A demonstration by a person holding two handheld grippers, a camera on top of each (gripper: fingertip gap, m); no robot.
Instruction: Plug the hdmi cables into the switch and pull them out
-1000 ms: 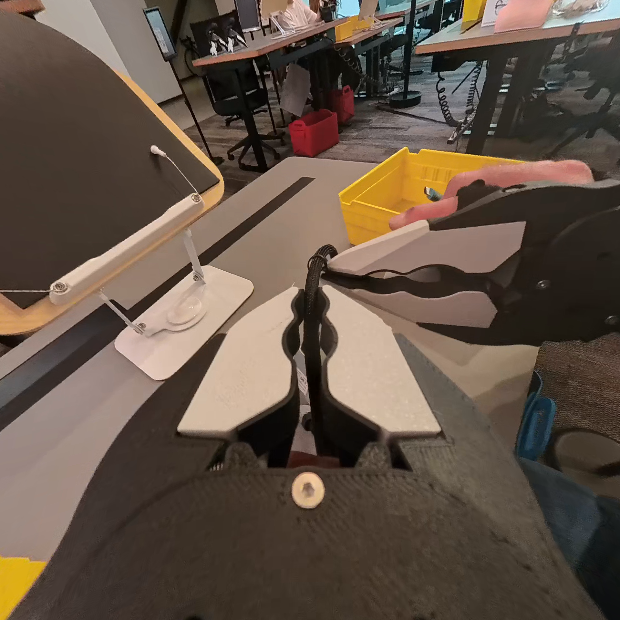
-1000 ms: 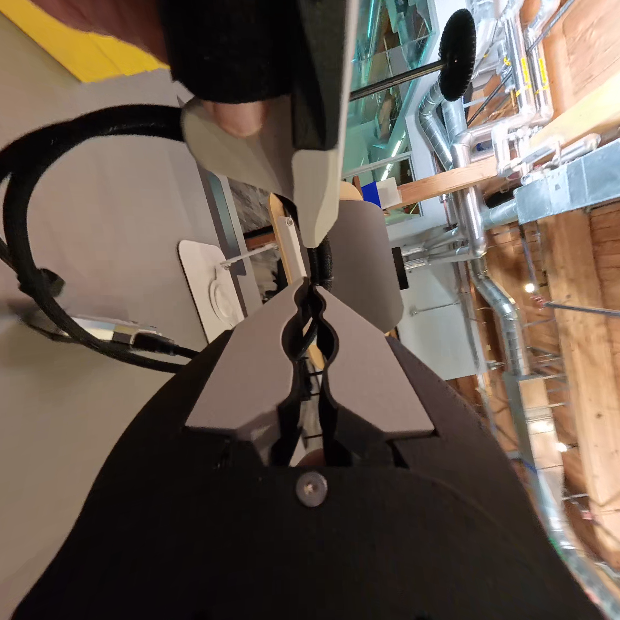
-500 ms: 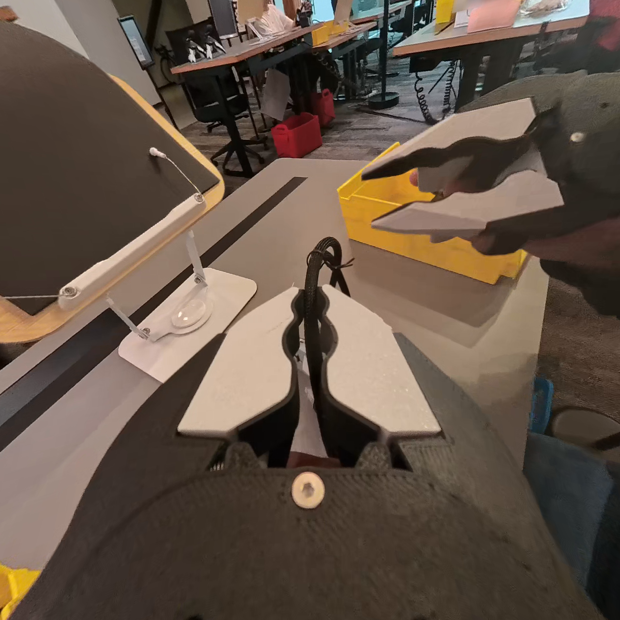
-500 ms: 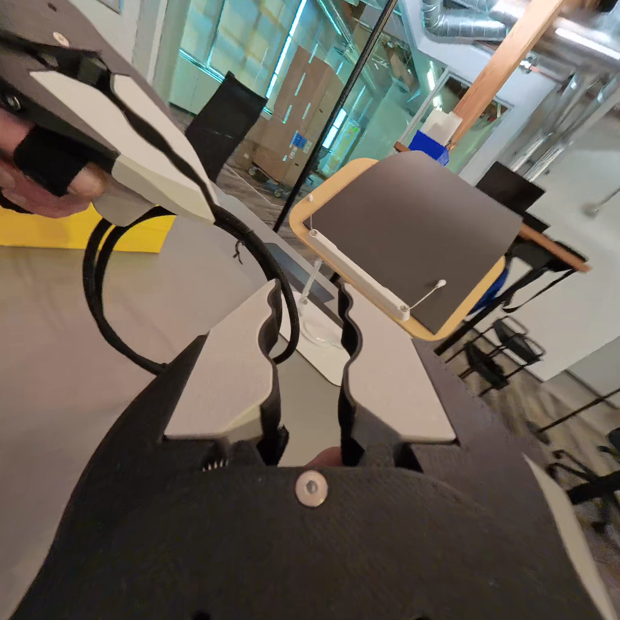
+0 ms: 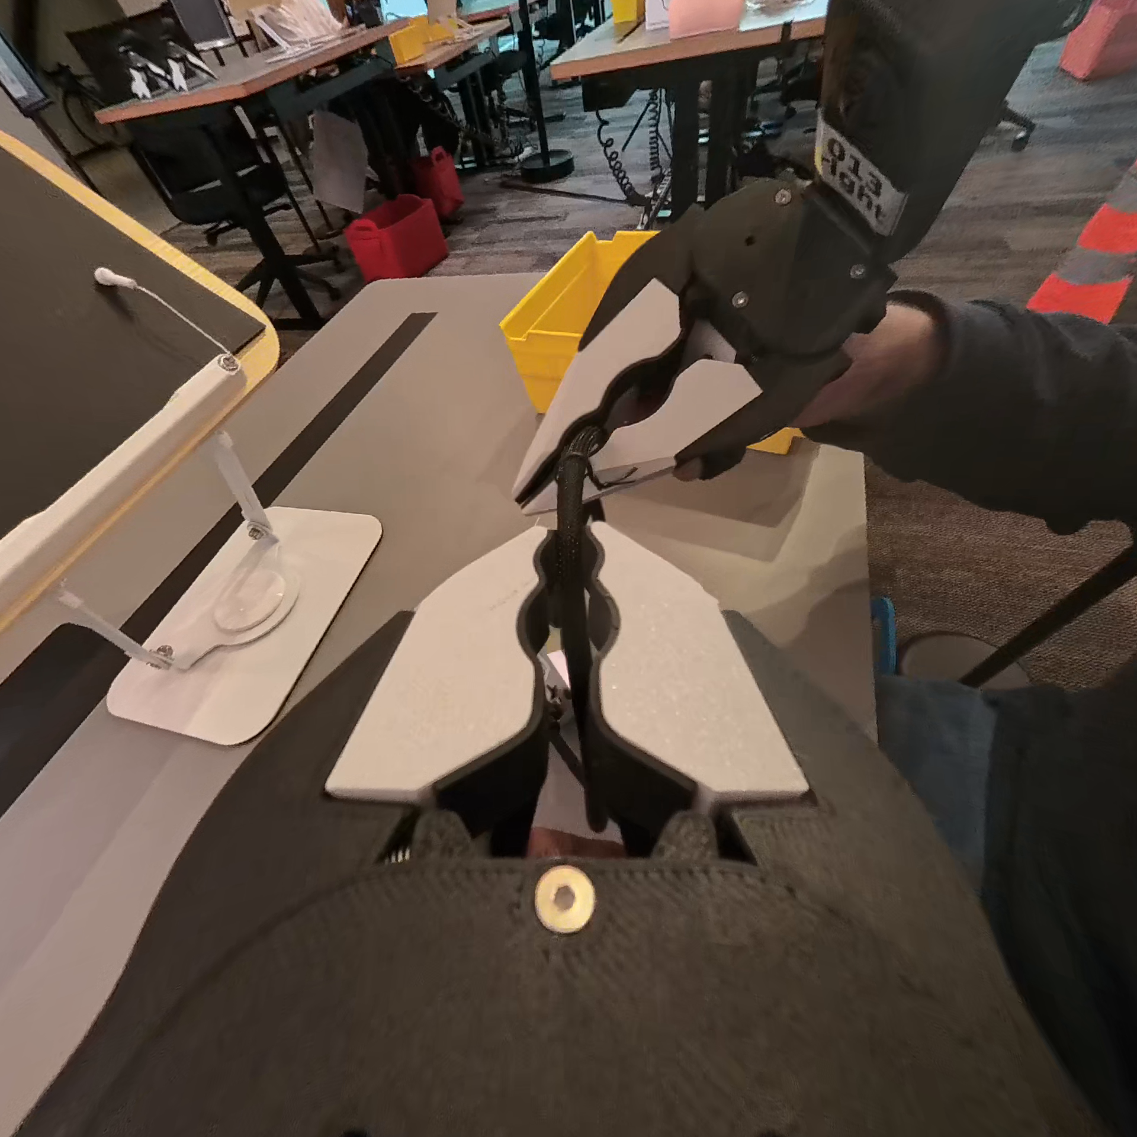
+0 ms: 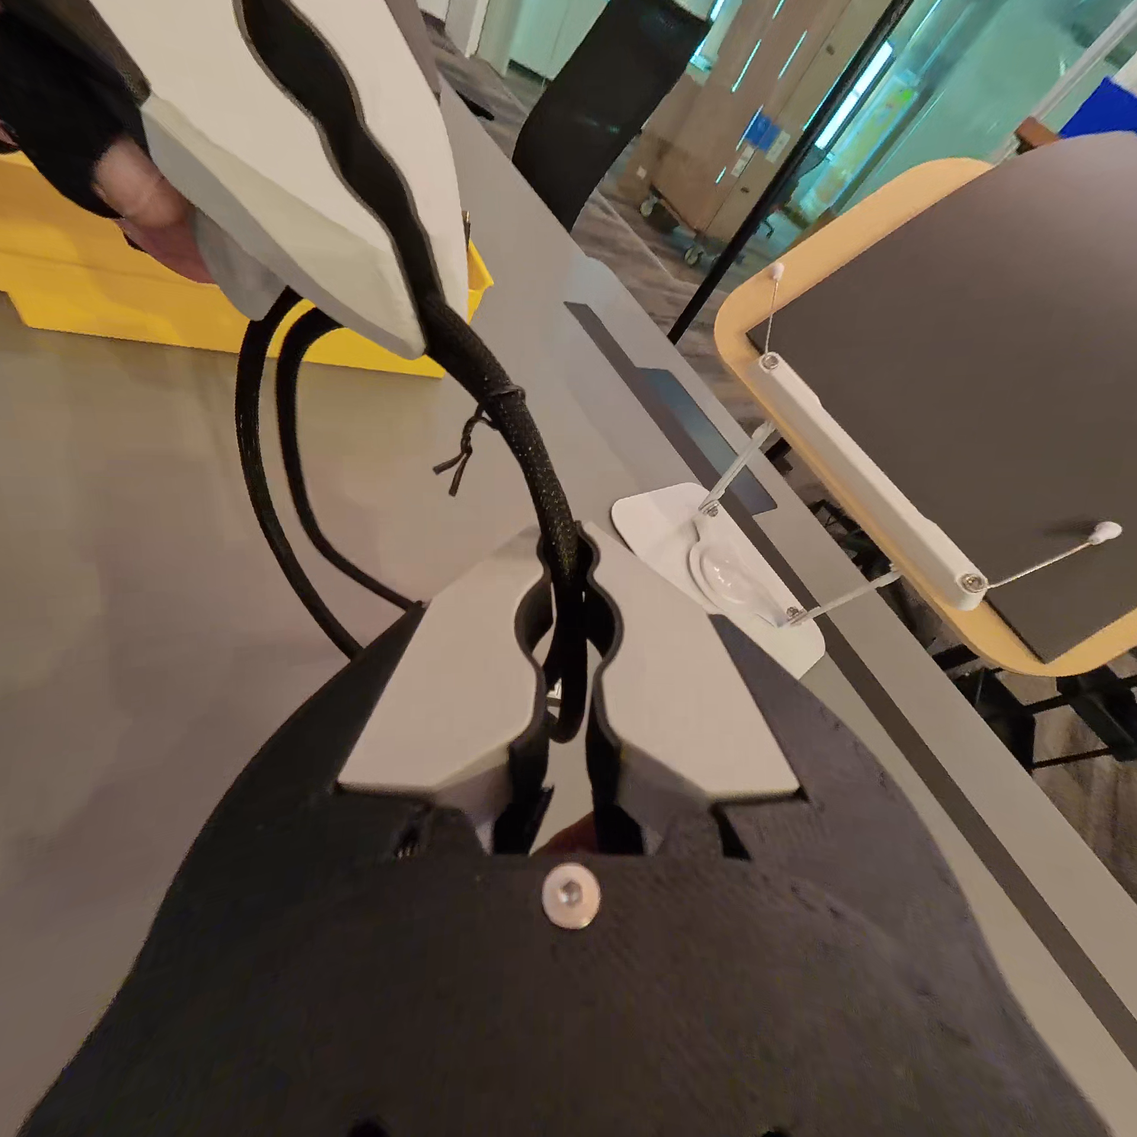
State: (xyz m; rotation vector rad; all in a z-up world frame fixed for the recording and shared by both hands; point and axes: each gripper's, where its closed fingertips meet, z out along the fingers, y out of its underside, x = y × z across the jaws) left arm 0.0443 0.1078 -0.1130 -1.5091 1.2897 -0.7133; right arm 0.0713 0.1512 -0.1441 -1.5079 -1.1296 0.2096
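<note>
left gripper [image 5: 565, 541]: nearest in the left wrist view, its pale fingers [image 5: 467, 664] closed narrow on a black braided hdmi cable [image 5: 569, 492] that runs up the wavy slot between them; in the right wrist view the same gripper [image 6: 424, 332] shows upper left, held in a hand.
right gripper [image 6: 569, 547]: fingers [image 6: 683, 677] pinched on the same cable [image 6: 529, 443], which enters at the tips and passes down the slot; in the left wrist view this gripper [image 5: 541, 498] reaches in from the right, tilted down, tips just above the left gripper's tips.
hdmi cable: a short curved span bridges the two grippers, both clamped on it, above the tabletop [image 5: 430, 430]; a thin black tie tail [image 6: 458, 452] hangs off it. more black cable loops [image 6: 264, 430] drop below the left gripper toward the tabletop.
plug ends and switch: cannot tell where they are.
hand [image 5: 861, 381]: grips the right gripper's body, dark sleeve behind it.
stand [image 5: 246, 627]: white flat base on the grey tabletop, left of the grippers, carrying a tilted dark board [image 5: 92, 369] with a pale wood edge.
yellow bin [image 5: 554, 332]: on the tabletop beyond the grippers, partly hidden by the right gripper.
background: desks, chairs, a red bin [image 5: 400, 237] on the floor.
</note>
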